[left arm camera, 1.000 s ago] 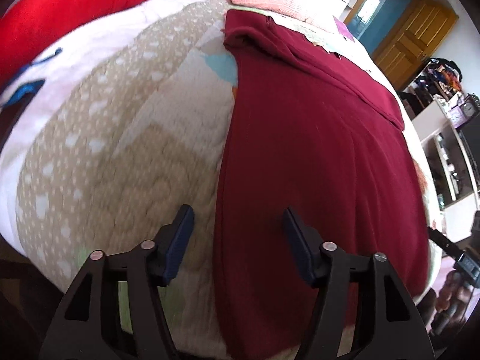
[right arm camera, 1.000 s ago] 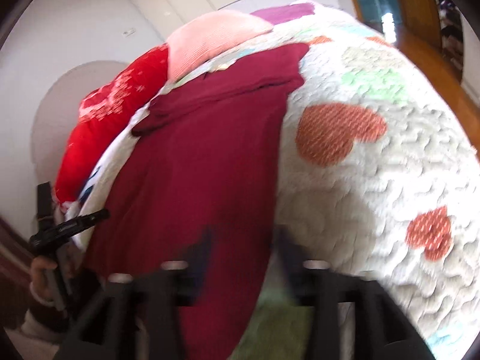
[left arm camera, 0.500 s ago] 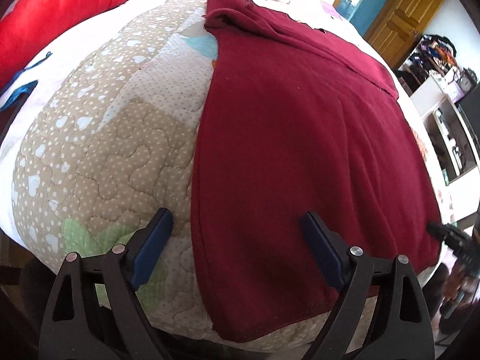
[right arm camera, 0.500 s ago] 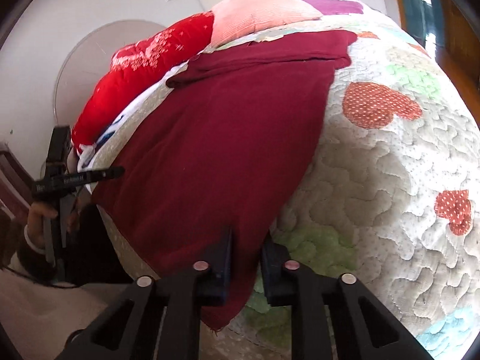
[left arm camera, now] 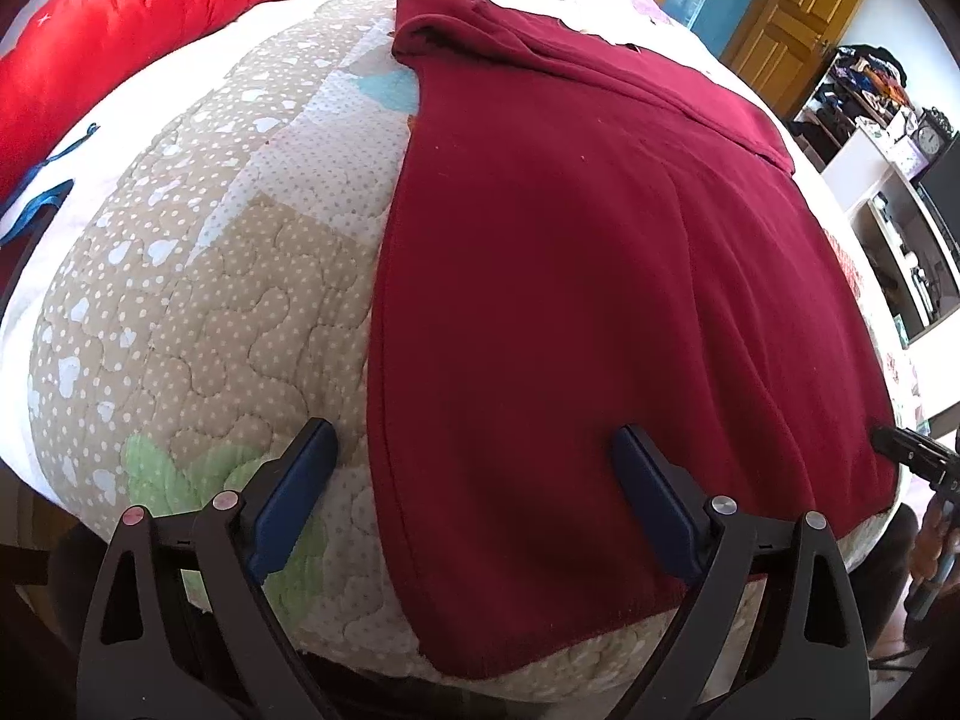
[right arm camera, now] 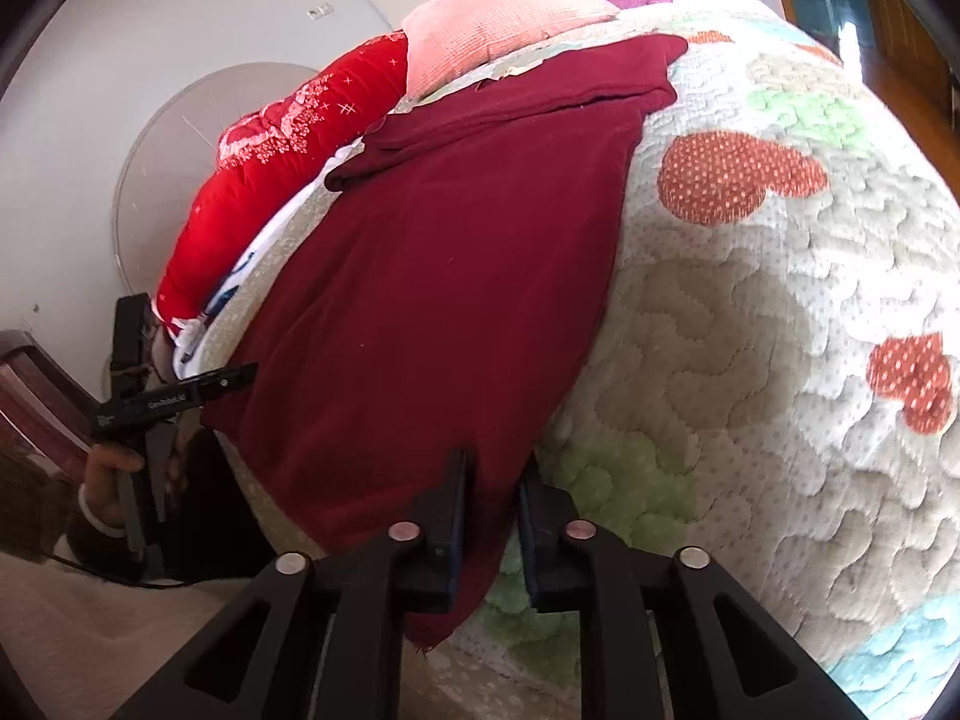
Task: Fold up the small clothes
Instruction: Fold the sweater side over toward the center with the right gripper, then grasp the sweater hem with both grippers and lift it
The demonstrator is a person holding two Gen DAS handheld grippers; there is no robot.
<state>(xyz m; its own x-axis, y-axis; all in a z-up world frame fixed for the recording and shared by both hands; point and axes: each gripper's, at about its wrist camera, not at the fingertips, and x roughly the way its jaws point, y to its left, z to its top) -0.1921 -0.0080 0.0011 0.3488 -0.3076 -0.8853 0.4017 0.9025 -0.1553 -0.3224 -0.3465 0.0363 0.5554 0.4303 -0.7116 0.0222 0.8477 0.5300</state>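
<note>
Maroon garment [left arm camera: 600, 276] is lying flat on the quilted bed [left arm camera: 198, 276], filling the centre and right of the left wrist frame and running from the lower centre to the upper centre of the right wrist frame. Its far end is sitting folded over near the pink pillow [right arm camera: 498, 18], upper centre. Red duvet [left arm camera: 156, 18] is occupying the upper left of the left wrist frame.

Left tongs [left arm camera: 474, 504] are spread wide, having just been opening. One blue pad is sitting over bare quilt at lower left, the other over the cloth at lower right. The garment's left hem is passing between them; pads are not pressing on it.

Right tongs [right arm camera: 492, 516] are nearly pressed together, pinching the garment's near right corner at the bottom centre of the right wrist frame. Gap has just been widening slightly, cloth is sitting between the pads.

A hand [right arm camera: 114, 474] is gripping the left tool's handle at the lower left of the right wrist frame, just off the bed edge.

Wooden door [left arm camera: 792, 6] is showing upper right of the left wrist frame.
</note>
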